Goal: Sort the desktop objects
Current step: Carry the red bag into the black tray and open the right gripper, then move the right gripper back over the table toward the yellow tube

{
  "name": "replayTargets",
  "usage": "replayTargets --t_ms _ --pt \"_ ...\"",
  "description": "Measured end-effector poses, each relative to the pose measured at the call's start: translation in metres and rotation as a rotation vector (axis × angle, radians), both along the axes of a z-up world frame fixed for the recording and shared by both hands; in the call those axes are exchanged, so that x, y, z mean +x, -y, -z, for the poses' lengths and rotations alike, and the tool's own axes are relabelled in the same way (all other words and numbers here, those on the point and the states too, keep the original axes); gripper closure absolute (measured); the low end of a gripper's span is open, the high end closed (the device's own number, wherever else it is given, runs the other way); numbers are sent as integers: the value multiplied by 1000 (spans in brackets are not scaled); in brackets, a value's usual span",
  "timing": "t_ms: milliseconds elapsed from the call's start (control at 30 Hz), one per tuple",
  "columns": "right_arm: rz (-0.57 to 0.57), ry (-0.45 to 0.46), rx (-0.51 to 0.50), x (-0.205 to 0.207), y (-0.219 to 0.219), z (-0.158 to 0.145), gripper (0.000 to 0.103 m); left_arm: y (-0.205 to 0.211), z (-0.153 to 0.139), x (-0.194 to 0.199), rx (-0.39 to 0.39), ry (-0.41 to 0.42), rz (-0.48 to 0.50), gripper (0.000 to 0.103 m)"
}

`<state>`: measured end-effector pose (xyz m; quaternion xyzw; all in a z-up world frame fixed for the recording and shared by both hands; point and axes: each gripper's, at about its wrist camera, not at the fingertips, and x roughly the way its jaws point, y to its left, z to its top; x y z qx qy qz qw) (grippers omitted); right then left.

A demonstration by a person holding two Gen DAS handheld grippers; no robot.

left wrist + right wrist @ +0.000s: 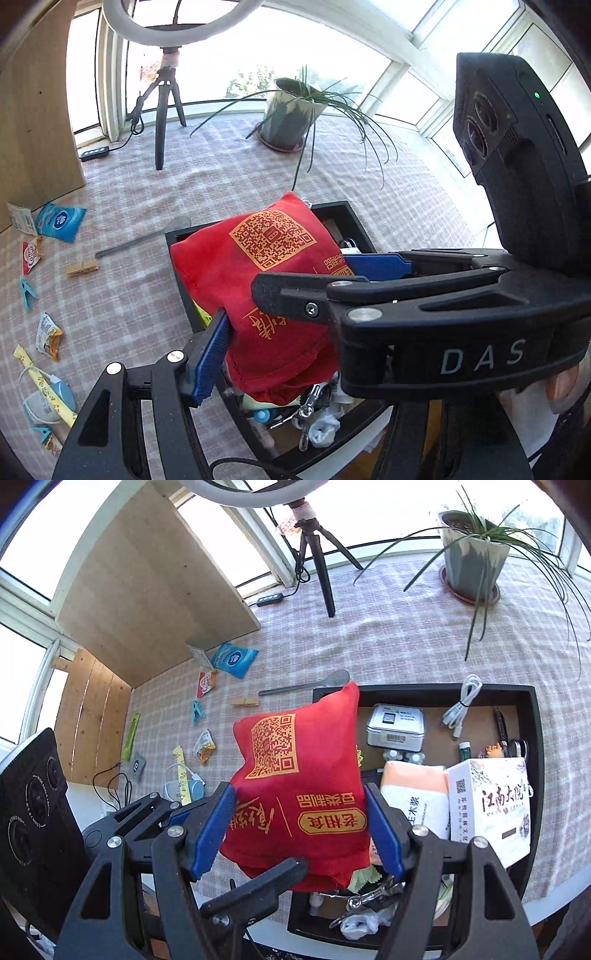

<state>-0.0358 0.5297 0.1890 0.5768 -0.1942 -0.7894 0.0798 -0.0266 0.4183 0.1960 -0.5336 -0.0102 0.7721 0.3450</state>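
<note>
The right gripper (300,830) is clamped on the lower part of a red pouch (299,771), its blue pads pressing both sides. The left gripper (291,325) also holds the pouch, one blue pad (210,358) against its near left edge. The pouch hangs above the left end of a black tray (532,716) crowded with a tin (396,725), a white cable (461,705) and a white box (491,805). Left of the tray, packets, clothespins and a spoon (306,685) lie scattered on the checked bench (388,638).

right gripper (300,830): both blue pads pressed against the red bag (295,775) held between them | left gripper (280,314): red bag between its jaws, near pad touching it
</note>
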Motion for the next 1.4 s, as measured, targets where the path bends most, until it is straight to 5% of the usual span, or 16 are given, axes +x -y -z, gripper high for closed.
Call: replayTargets --t_ms 367,633,1067,1400 --pt "221 47 11 101 -105 17 34 -109 16 70 -32 29 257 42" --pt "287 92 58 133 -136 36 33 -150 35 96 -95 64 334 42" --pt "301 94 96 140 -145 36 33 -135 27 91 -99 11 273 41" --pt "215 54 66 117 -107 31 33 -80 29 76 -98 18 154 41"
